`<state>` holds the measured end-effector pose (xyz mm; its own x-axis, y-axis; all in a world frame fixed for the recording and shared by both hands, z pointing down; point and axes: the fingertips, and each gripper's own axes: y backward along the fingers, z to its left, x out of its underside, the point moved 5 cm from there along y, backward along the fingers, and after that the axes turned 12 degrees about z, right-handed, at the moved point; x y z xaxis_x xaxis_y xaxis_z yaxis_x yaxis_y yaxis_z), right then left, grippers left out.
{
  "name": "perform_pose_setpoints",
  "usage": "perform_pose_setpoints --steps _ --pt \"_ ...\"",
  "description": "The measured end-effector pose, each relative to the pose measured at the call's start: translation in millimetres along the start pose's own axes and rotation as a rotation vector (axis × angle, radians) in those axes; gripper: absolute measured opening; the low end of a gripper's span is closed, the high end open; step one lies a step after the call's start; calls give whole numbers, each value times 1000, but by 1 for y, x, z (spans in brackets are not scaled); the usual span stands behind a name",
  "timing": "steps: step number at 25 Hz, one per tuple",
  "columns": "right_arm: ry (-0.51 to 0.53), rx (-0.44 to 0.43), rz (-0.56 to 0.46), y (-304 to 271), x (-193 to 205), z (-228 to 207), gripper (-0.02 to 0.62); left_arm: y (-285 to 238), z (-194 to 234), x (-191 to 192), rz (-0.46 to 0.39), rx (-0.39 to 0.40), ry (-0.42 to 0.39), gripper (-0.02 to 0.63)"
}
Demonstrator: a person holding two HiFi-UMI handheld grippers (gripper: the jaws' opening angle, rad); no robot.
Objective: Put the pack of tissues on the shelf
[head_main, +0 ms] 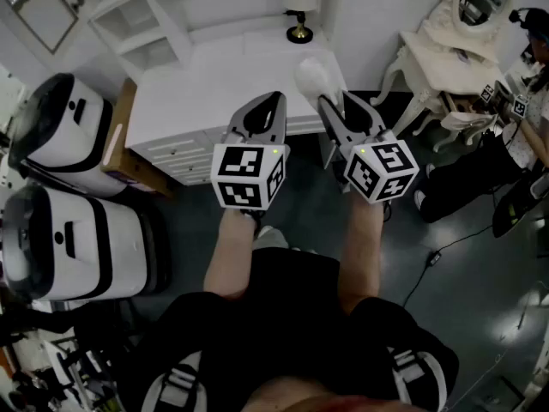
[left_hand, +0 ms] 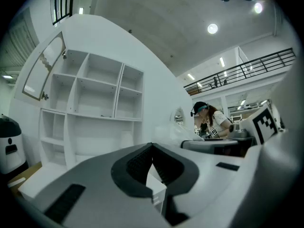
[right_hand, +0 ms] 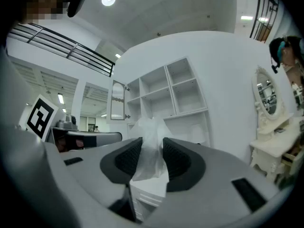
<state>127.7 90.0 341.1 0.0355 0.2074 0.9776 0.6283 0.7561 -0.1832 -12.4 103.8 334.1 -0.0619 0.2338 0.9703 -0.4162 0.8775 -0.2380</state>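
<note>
My right gripper (head_main: pixel 336 101) is shut on the pack of tissues (head_main: pixel 319 77), a soft white pack in clear crinkled plastic that sticks up past the jaws. In the right gripper view the pack (right_hand: pixel 150 129) is pinched between the dark pads (right_hand: pixel 176 158), with the white shelf unit (right_hand: pixel 175 91) behind it. My left gripper (head_main: pixel 262 110) is beside it, shut with nothing in it; its jaws meet at the tip (left_hand: pixel 152 148). The shelf unit (head_main: pixel 146 15) stands on the white cabinet (head_main: pixel 223 75) just ahead, its compartments (left_hand: pixel 99 89) bare.
A small lamp (head_main: pixel 299 24) stands at the back of the cabinet top. Two white machines (head_main: pixel 69 127) and a cardboard box (head_main: pixel 124 144) are on the left. At right are a white vanity table with mirror (head_main: pixel 446 41) and a person (head_main: pixel 532 118).
</note>
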Motion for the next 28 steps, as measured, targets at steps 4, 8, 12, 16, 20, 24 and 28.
perform_pose_setpoints --steps 4,8,12,16,20,24,28 --pt "-6 2 -11 1 -3 -1 144 1 1 -3 -2 -1 -1 11" --pt "1 12 -19 3 -6 -6 143 -3 0 -6 -10 5 -5 11" --pt "-5 20 -31 10 -7 -10 144 -1 -5 -7 -17 7 0 11" --pt "-17 21 -12 6 -3 -11 144 -3 0 -1 7 0 11 11" --pt "-27 27 -11 -1 -1 -20 144 -12 6 2 16 -11 15 11" --pt "-56 28 -14 -6 5 -25 144 -14 9 6 28 -18 12 11" --pt "-76 27 9 -27 8 -31 144 -21 25 12 50 -31 25 11"
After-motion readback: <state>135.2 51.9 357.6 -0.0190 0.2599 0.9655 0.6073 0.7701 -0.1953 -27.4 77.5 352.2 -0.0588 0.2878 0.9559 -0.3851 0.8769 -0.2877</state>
